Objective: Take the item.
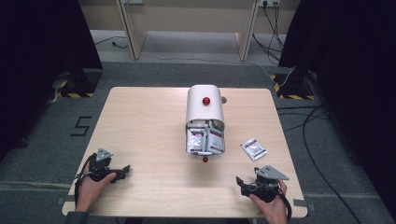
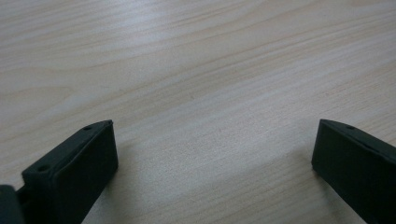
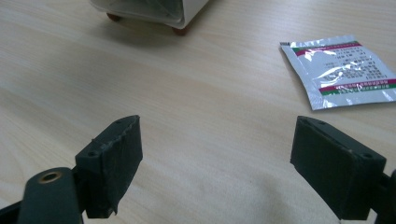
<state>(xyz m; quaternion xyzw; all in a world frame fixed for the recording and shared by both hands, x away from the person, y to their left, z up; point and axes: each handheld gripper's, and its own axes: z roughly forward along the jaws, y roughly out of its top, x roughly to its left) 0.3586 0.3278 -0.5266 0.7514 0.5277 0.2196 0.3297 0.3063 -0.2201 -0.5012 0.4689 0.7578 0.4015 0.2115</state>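
A white round-topped box [image 1: 204, 108] with a red knob [image 1: 206, 101] stands at the table's middle. Its near end is open and packed with several silver-and-red sachets [image 1: 204, 141]. One loose sachet [image 1: 254, 149] [image 3: 341, 70] lies flat to the box's right. My left gripper [image 1: 124, 171] [image 2: 212, 154] rests near the front left edge, open, with bare wood between its jaws. My right gripper [image 1: 241, 182] [image 3: 215, 154] sits near the front right edge, open and empty, with the loose sachet ahead and to the right of its jaws. The box's lower edge [image 3: 149, 11] lies farther off.
The light wooden table [image 1: 149, 126] has bare wood left of the box and between the two grippers. A small red ball [image 1: 205, 159] lies just in front of the box. Cables [image 1: 308, 135] run on the grey floor at the right.
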